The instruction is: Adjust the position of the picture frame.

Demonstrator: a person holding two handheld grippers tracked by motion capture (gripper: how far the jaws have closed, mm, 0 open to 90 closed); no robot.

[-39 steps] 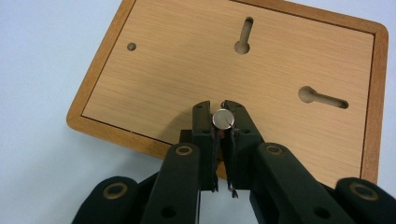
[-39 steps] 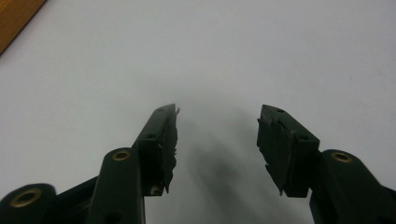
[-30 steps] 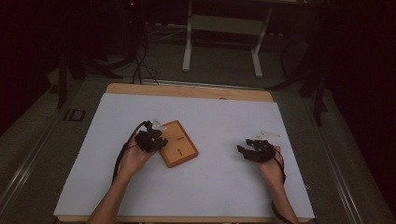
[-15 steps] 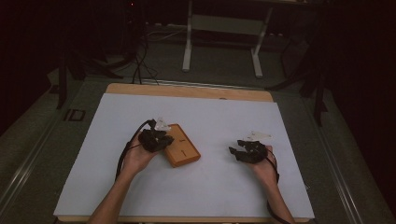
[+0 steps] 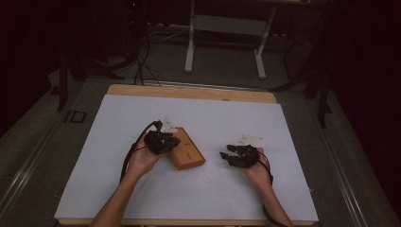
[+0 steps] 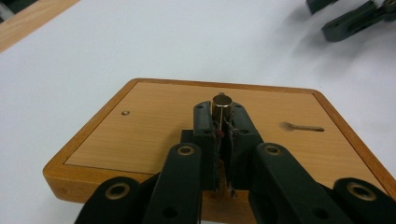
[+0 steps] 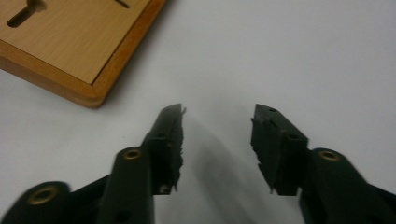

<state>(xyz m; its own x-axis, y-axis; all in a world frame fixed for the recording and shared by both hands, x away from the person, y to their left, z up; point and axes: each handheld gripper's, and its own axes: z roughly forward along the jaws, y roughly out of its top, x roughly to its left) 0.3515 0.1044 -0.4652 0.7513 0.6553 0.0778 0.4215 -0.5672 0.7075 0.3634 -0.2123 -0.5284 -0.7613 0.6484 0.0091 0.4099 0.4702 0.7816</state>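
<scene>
Left claw (image 6: 221,122) level over wooden board (image 6: 154,126), pinching brass pin (image 6: 221,105).

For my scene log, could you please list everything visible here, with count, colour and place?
Flat wooden board with recessed slots: one, orange-brown, middle of the table.
Small brass cylinder: one, gold, pinched upright over the board.
White-topped table with wooden edge: one, centre.
Metal stand: one, pale grey, floor beyond the table.
Dark cables: several, black, floor at far left.
Left gripper: black, shut on the cylinder.
Right gripper: black, open, right of the board.
</scene>
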